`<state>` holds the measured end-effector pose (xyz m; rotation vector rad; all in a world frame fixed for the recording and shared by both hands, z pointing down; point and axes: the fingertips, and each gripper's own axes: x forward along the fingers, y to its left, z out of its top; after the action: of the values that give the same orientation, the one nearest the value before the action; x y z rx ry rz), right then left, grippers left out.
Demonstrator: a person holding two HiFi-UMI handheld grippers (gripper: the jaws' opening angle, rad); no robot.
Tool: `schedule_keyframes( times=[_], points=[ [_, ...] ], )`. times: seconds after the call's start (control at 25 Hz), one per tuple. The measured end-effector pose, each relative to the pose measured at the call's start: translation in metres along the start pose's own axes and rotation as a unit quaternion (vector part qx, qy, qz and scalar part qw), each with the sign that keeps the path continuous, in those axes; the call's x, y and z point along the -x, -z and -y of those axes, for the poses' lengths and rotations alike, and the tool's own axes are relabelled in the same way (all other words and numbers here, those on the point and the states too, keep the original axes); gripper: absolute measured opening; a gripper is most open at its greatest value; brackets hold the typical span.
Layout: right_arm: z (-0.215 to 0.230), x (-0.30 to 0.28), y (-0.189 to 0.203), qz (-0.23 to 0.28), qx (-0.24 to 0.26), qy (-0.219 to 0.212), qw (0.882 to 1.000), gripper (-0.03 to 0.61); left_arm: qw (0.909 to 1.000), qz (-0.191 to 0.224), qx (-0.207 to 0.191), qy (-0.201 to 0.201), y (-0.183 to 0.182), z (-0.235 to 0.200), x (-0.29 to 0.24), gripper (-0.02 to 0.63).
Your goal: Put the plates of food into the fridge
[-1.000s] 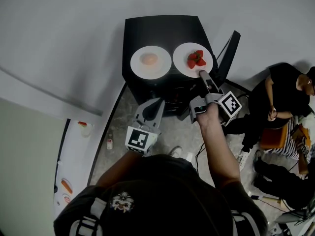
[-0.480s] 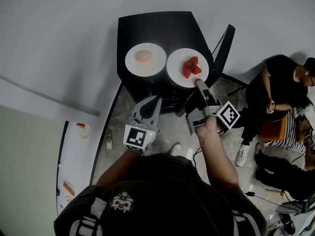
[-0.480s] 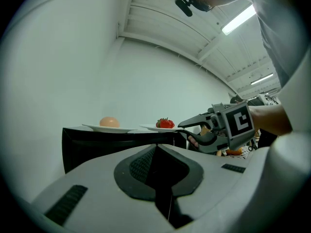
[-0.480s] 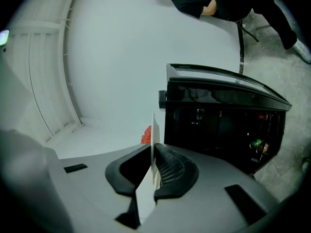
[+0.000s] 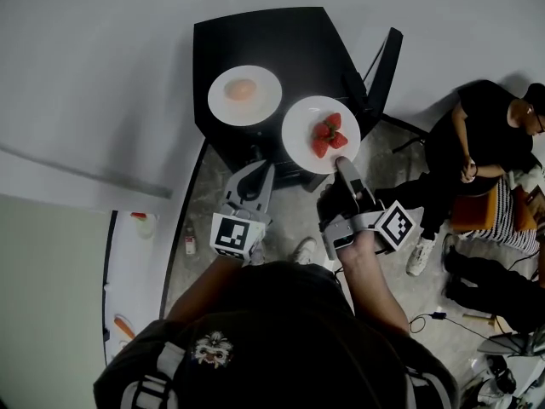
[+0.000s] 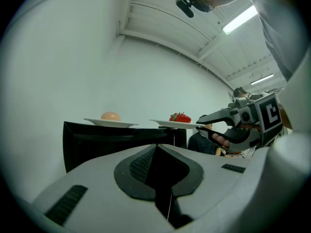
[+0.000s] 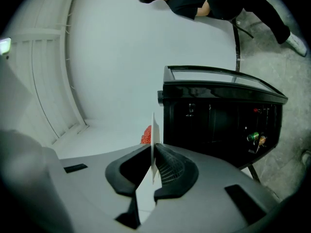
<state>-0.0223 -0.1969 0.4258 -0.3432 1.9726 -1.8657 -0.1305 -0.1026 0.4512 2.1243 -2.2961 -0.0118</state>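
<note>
A white plate of strawberries [image 5: 306, 147] hangs past the front edge of the black fridge [image 5: 272, 41], level. My right gripper [image 5: 341, 164] is shut on its near rim; in the right gripper view the plate's edge [image 7: 156, 135] stands clamped between the jaws of the right gripper [image 7: 154, 166], with a strawberry [image 7: 145, 136] behind it. A second white plate with a pale round food [image 5: 244, 95] rests on the fridge top. My left gripper [image 5: 260, 171] hovers in front of the fridge, lower left of the held plate, shut and empty, as the left gripper [image 6: 163, 178] also shows in its own view.
The fridge door [image 5: 385, 62] stands open at the right side. Inside the fridge [image 7: 223, 120] sit small bottles or cans [image 7: 255, 138]. A person [image 5: 477, 143] sits on the floor to the right. A white counter [image 5: 128, 288] runs along the left.
My right gripper has pulled the strawberry plate back toward me, from the fridge top to beyond its front edge. The left gripper has stayed about where it was.
</note>
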Motion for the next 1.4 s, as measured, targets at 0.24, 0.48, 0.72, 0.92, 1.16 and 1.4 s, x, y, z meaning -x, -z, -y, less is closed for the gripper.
schedule_keyframes(
  times=[0.24,0.48,0.72,0.92,1.16,1.4],
  points=[
    [0.027,0.019,0.004,-0.01,0.013,0.03,0.999,0.045,0.9998,-0.017,0.008,-0.01,0.009,-0.011,-0.001,0.023],
    [0.049,0.028,0.01,-0.021,0.023,0.048,0.998,0.043,0.9995,-0.03,0.003,-0.012,0.018,-0.013,0.0,0.023],
    [0.088,0.012,0.0,-0.016,0.066,0.075,0.995,0.043,0.9986,-0.049,0.006,-0.017,0.036,-0.026,-0.003,0.023],
    [0.121,-0.009,-0.014,-0.01,0.061,0.089,0.994,0.04,0.9987,-0.045,0.012,-0.02,0.038,-0.032,-0.012,0.023],
    [0.137,-0.008,-0.014,0.003,0.036,0.101,0.994,0.035,0.9988,-0.044,0.011,-0.02,0.032,-0.016,0.001,0.023],
    [0.159,-0.028,-0.022,0.013,0.028,0.115,0.993,0.035,0.9988,-0.045,0.002,-0.017,0.037,-0.014,0.0,0.023]
  ],
)
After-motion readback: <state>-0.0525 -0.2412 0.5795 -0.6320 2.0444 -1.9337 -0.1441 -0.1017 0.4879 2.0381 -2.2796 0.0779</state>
